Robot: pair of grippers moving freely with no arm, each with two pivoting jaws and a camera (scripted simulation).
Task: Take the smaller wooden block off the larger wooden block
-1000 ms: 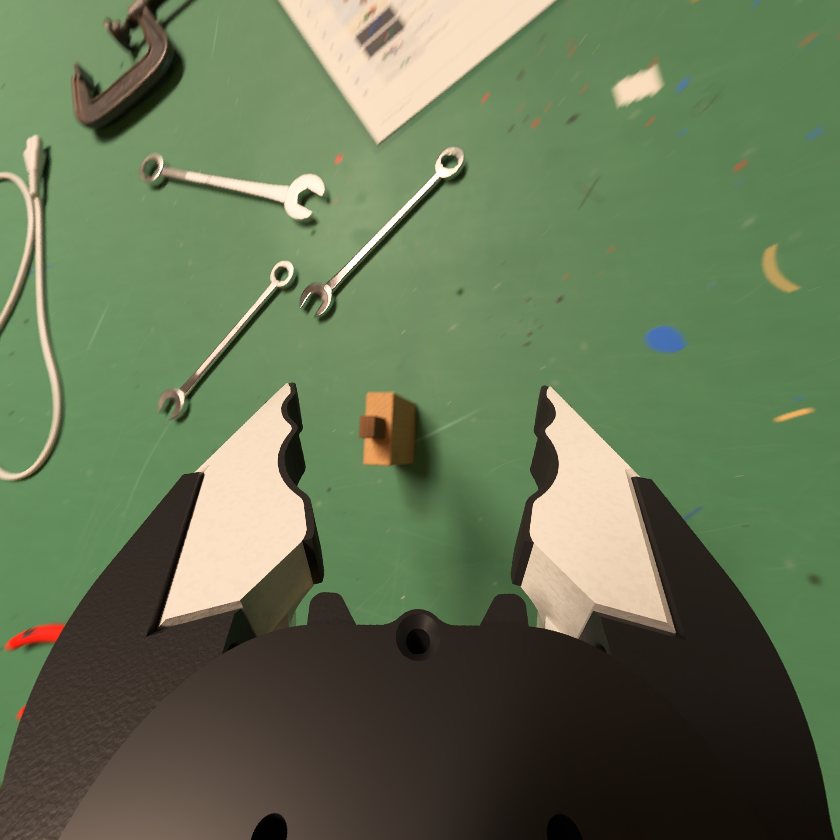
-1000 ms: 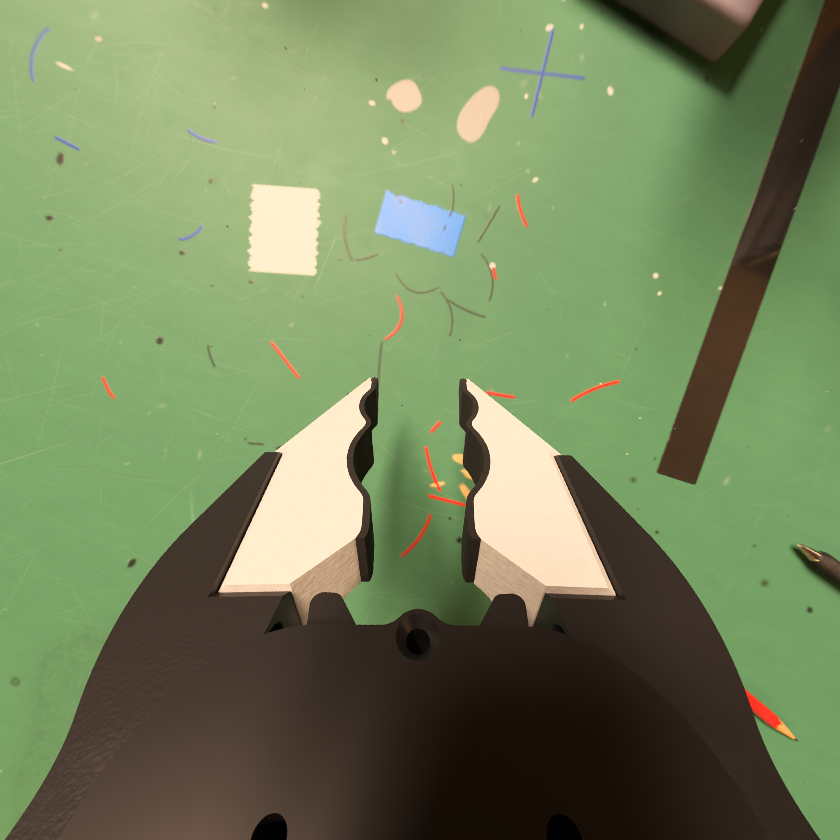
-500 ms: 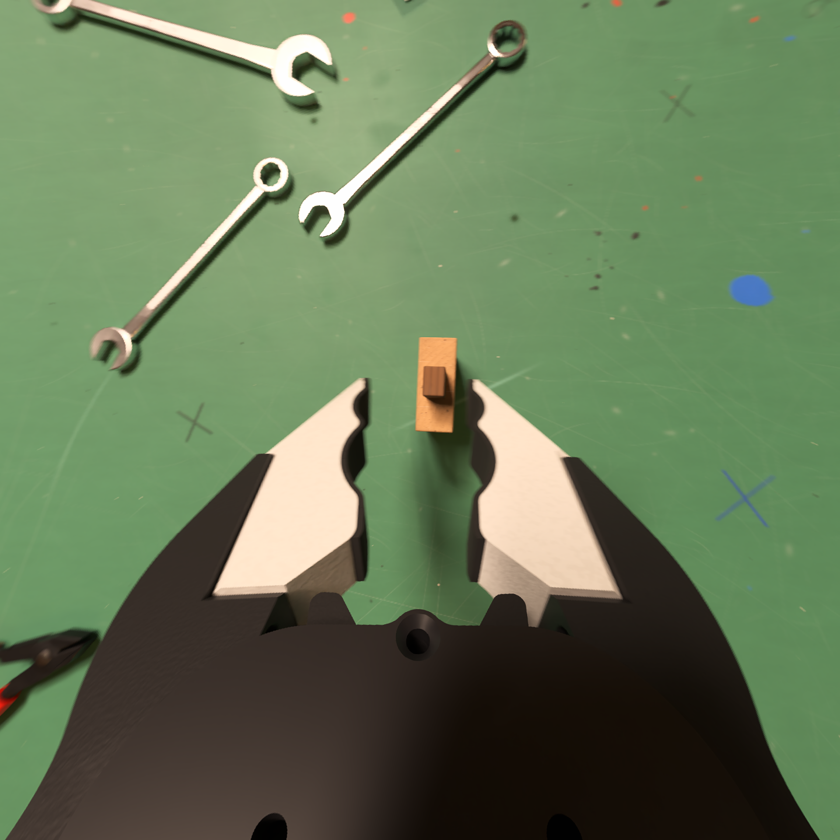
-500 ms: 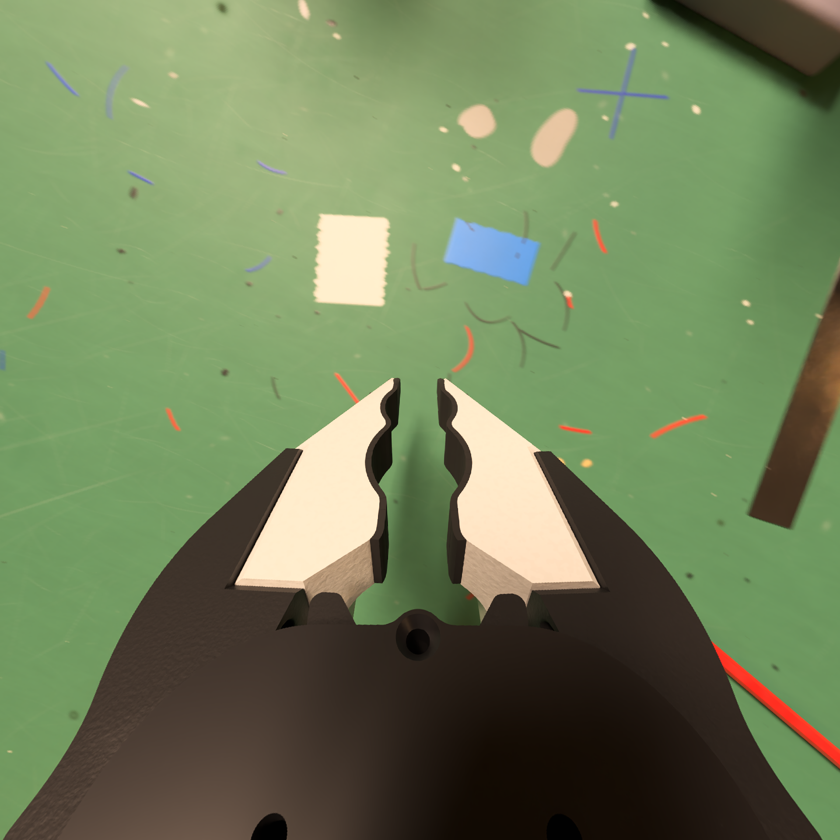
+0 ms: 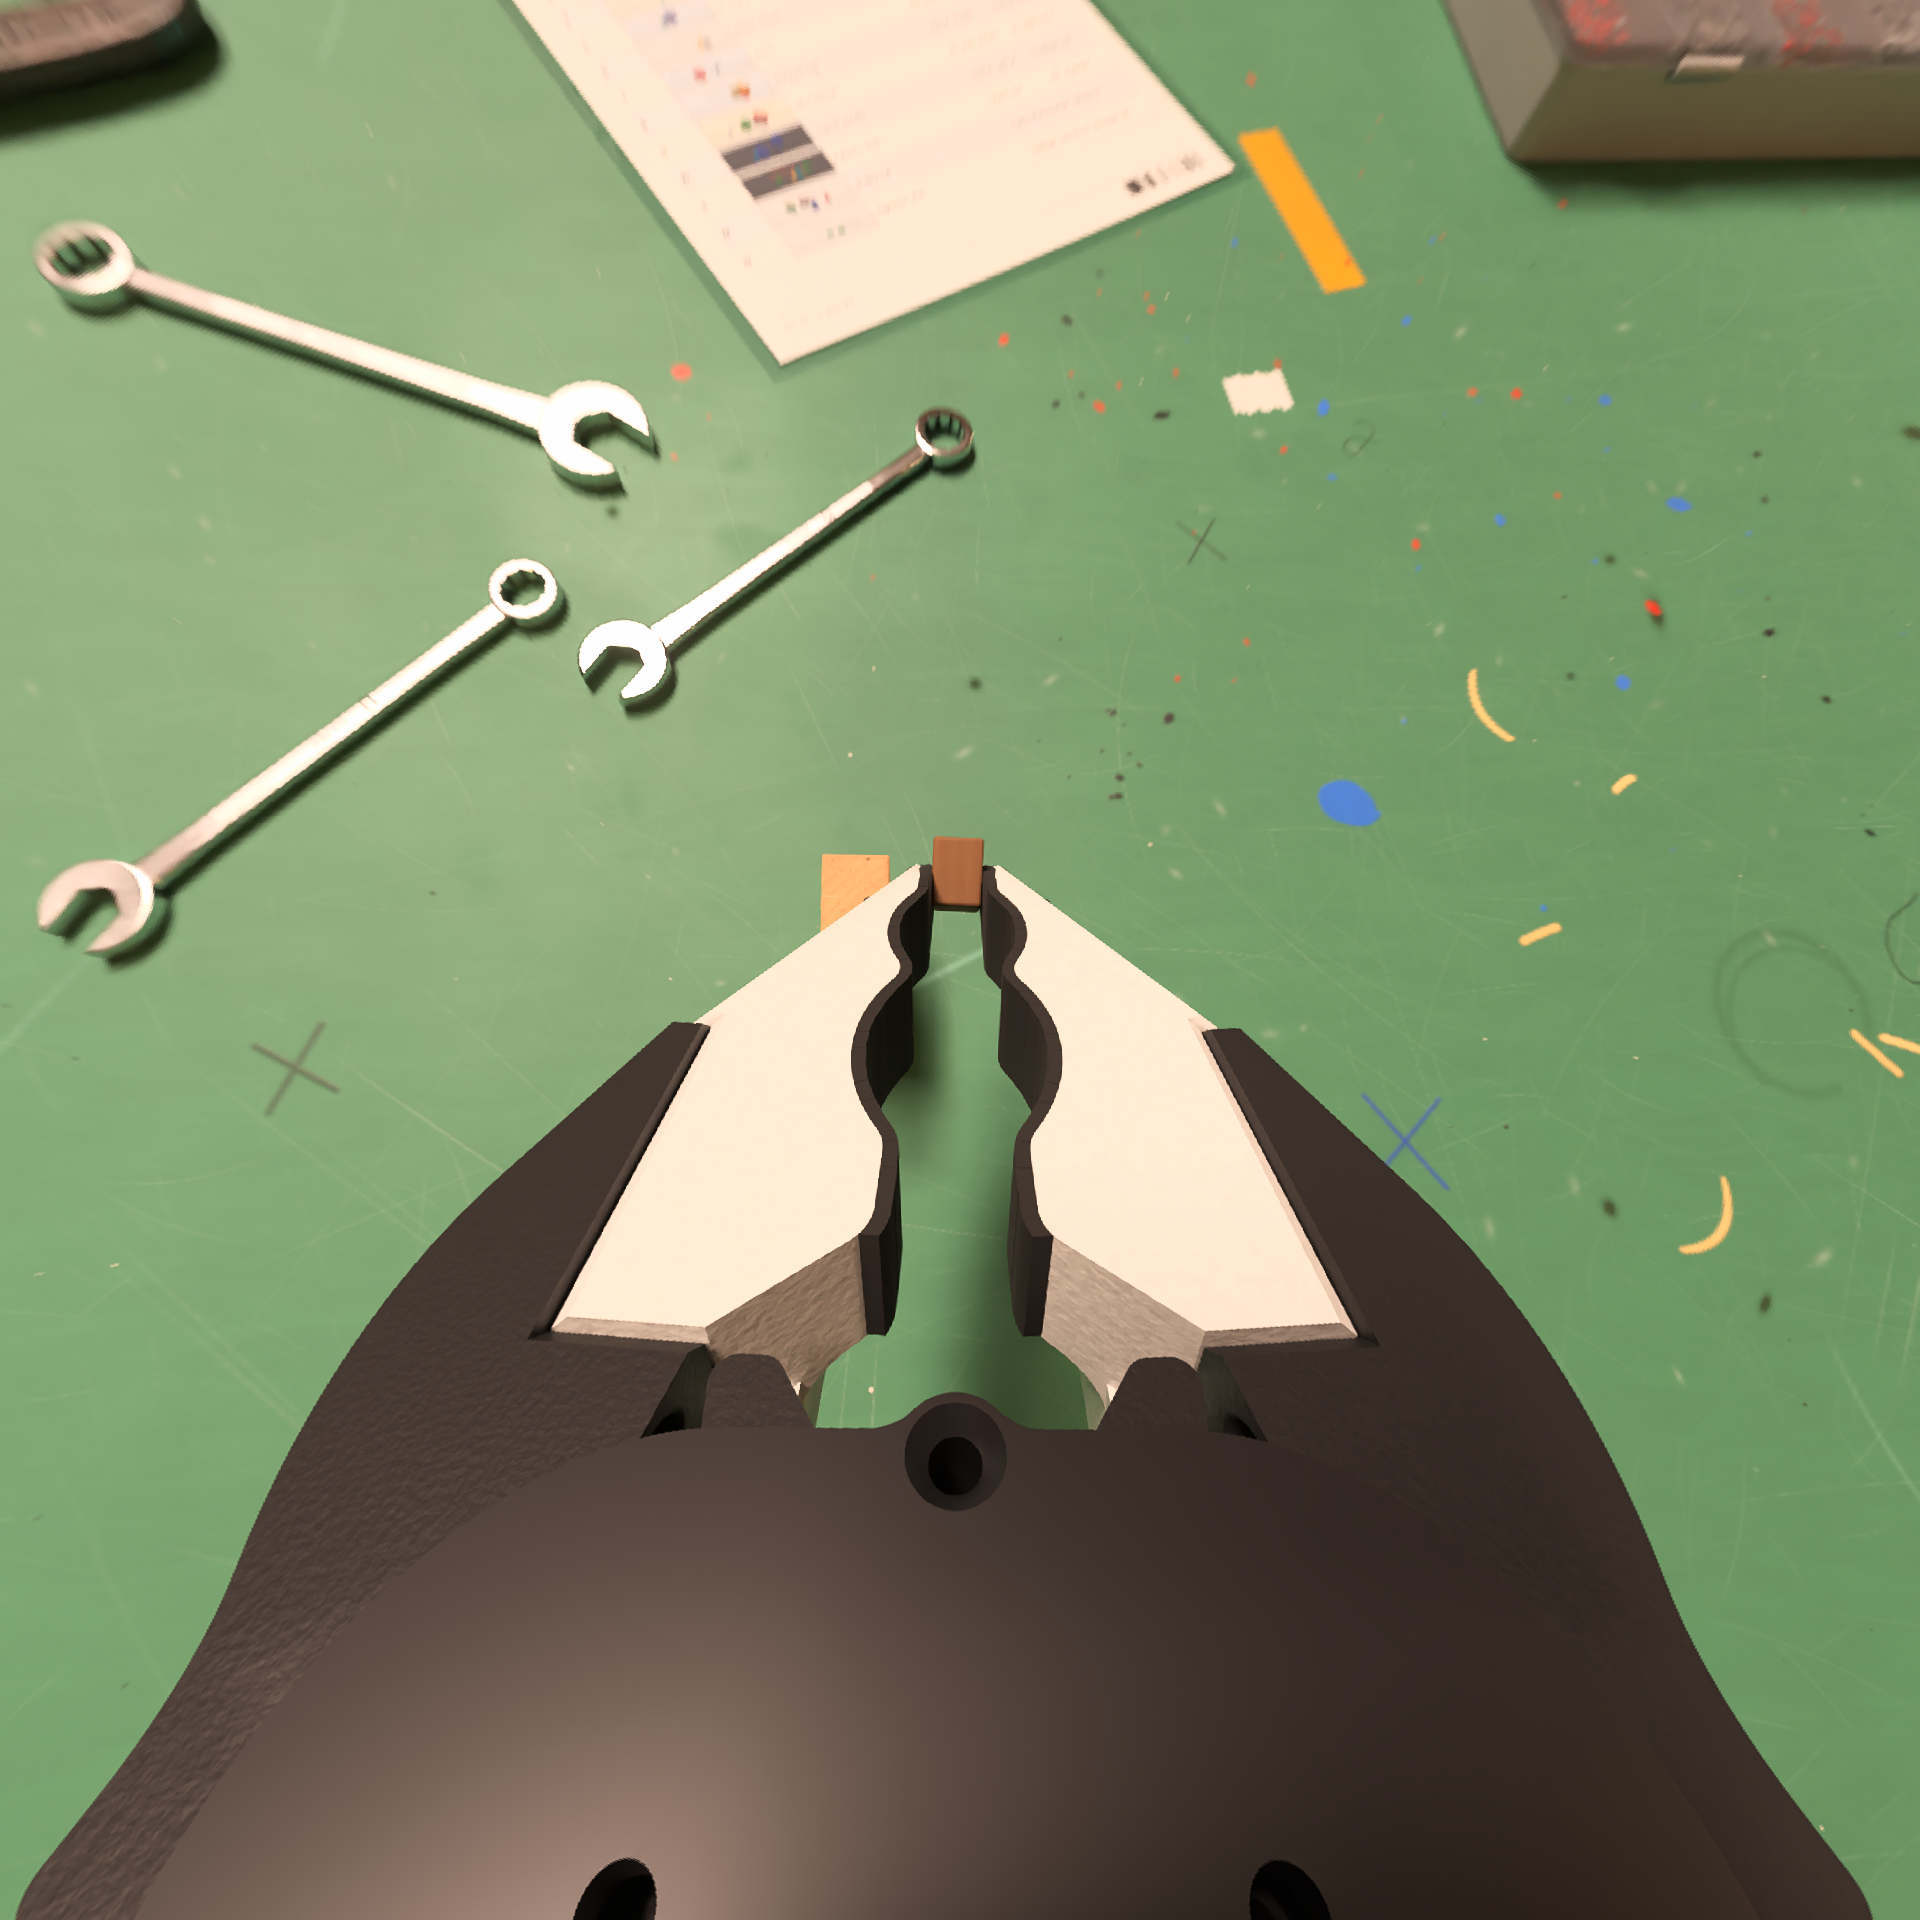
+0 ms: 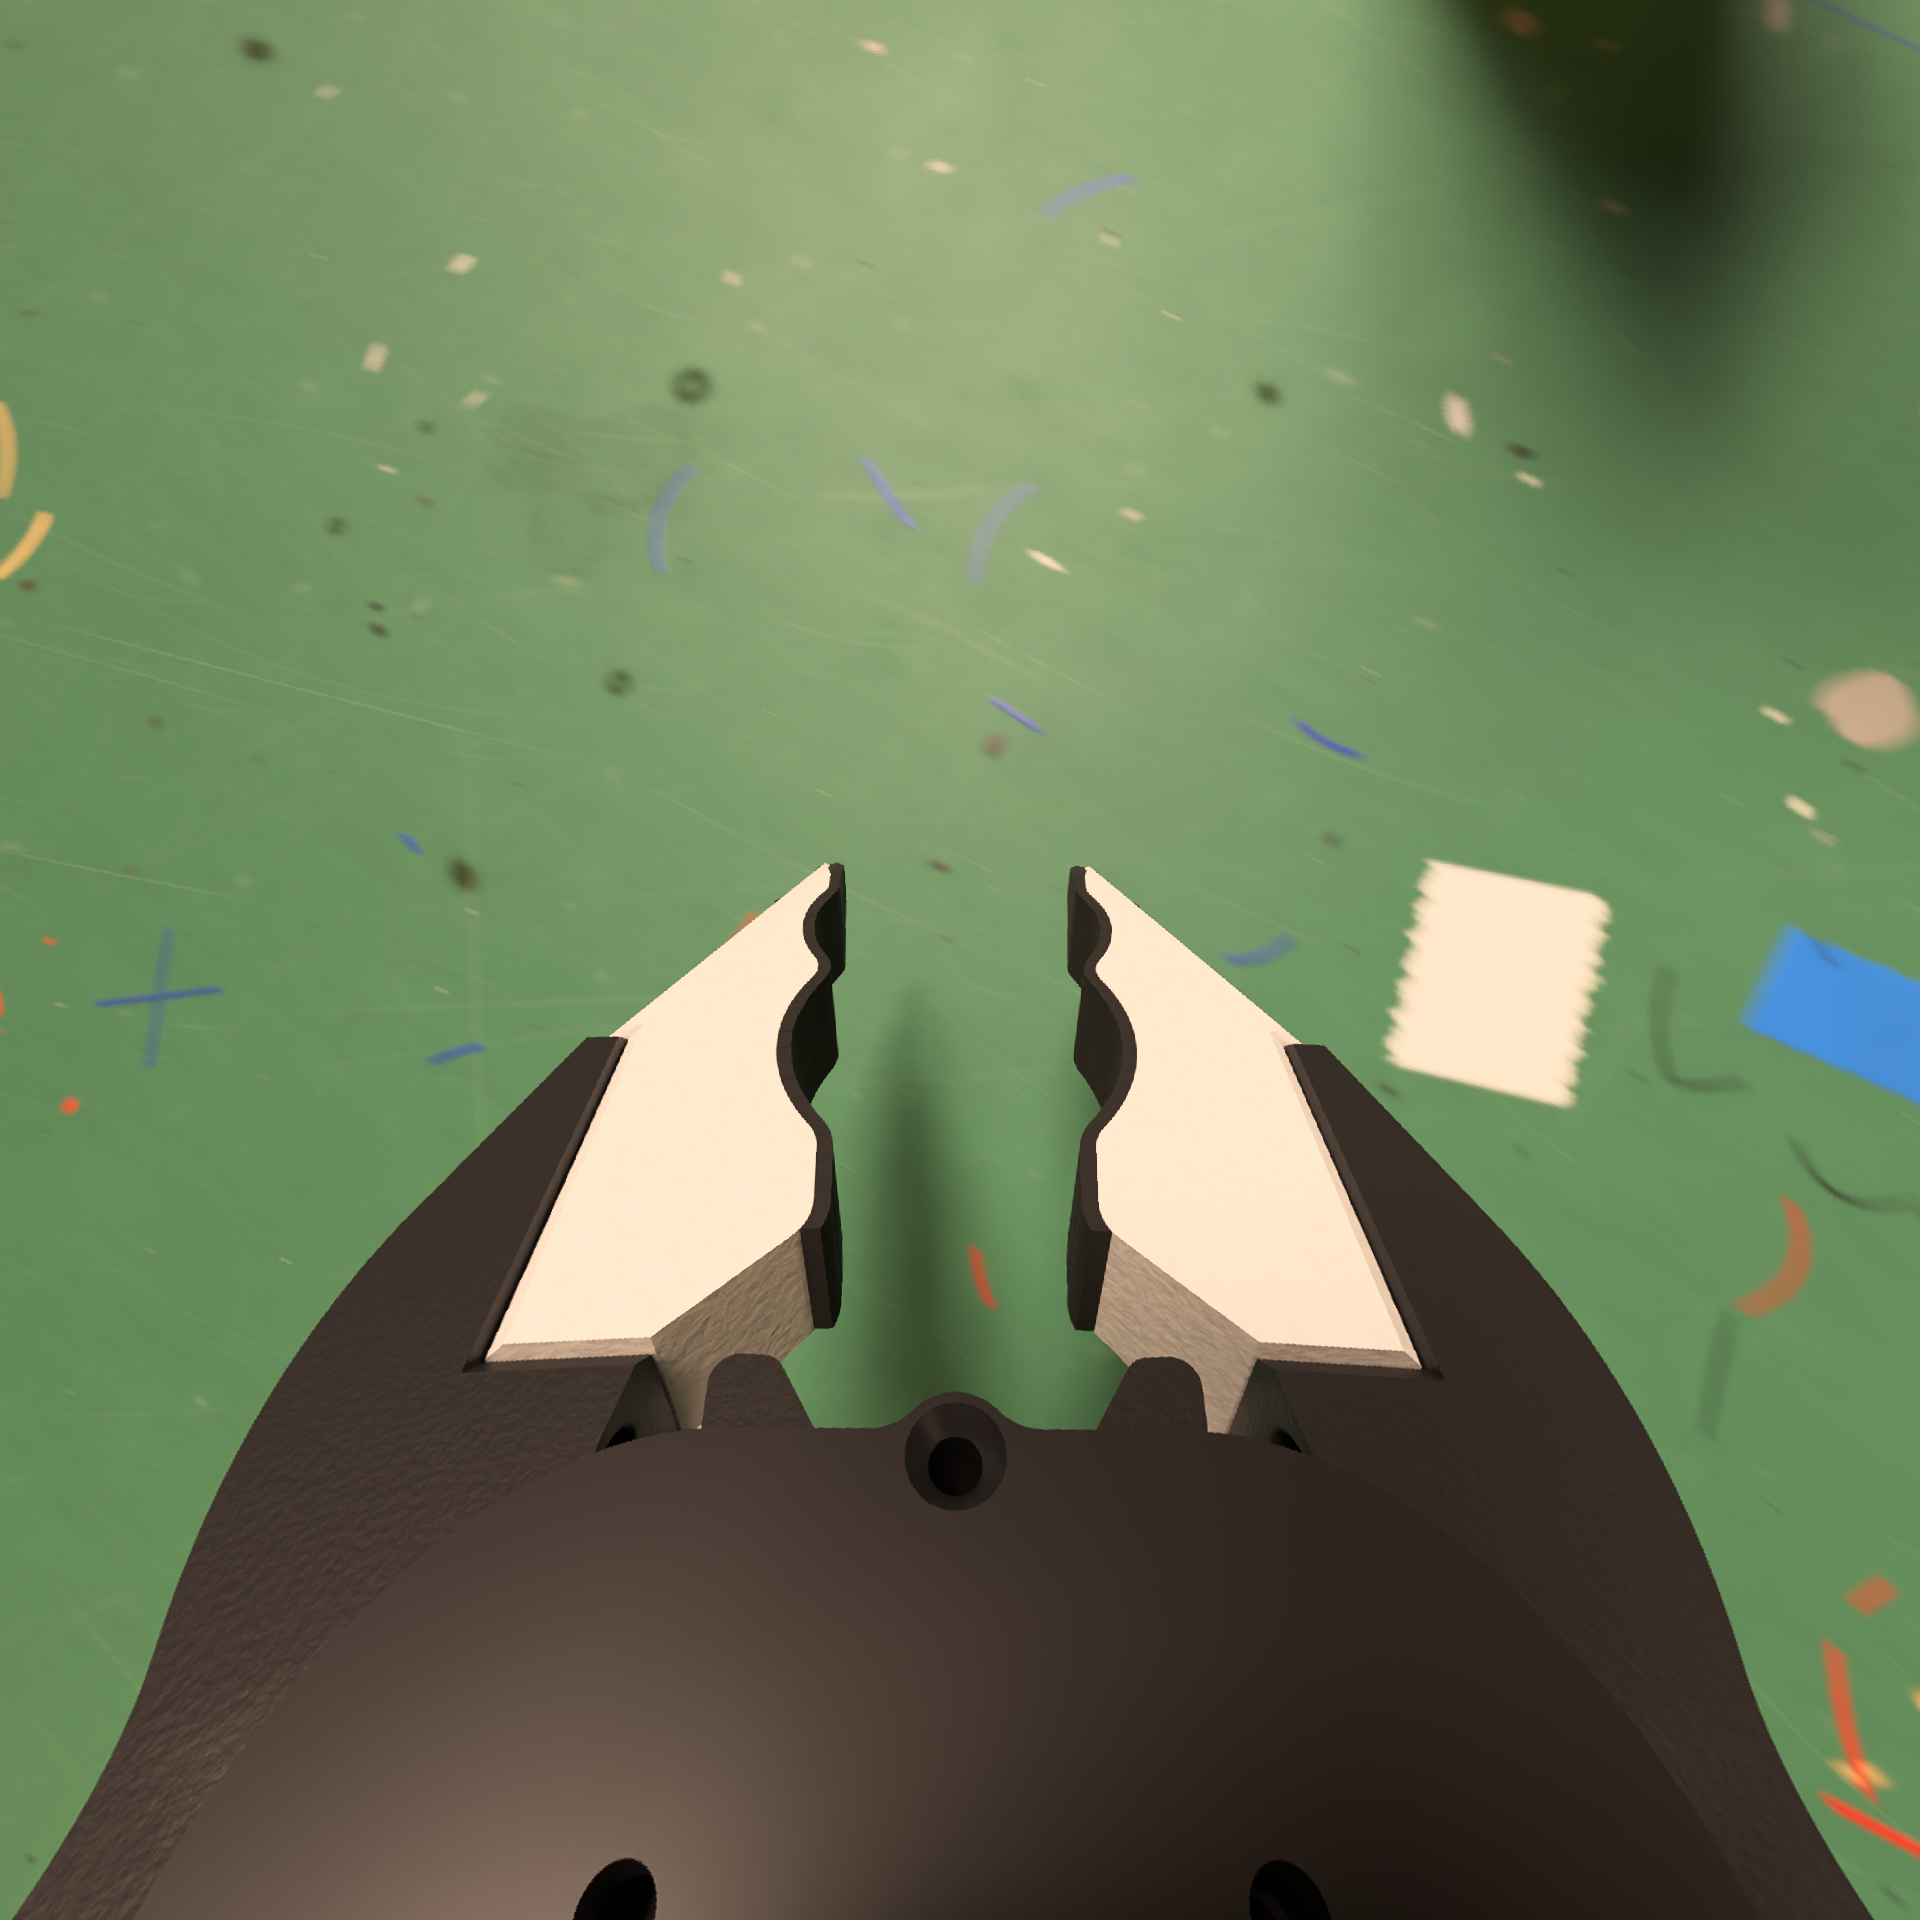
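In the left wrist view my left gripper (image 5: 956,891) is shut on the smaller, dark brown wooden block (image 5: 957,871), which sticks out between its fingertips. The larger, light wooden block (image 5: 850,885) lies on the green mat just left of the small block, apart from it and partly hidden behind my left finger. In the right wrist view my right gripper (image 6: 954,883) is open and empty above bare green mat; neither block shows there.
Three steel wrenches (image 5: 364,358) (image 5: 774,551) (image 5: 301,758) lie to the left of the blocks. A printed sheet (image 5: 883,156) lies at the back, a grey box (image 5: 1704,83) at the back right. Tape pieces (image 6: 1496,982) (image 6: 1839,1013) lie on the mat at the right gripper's right.
My left gripper has closed on the small block and carried it up and right off the larger block. My right gripper has opened wider and shifted left over the mat.
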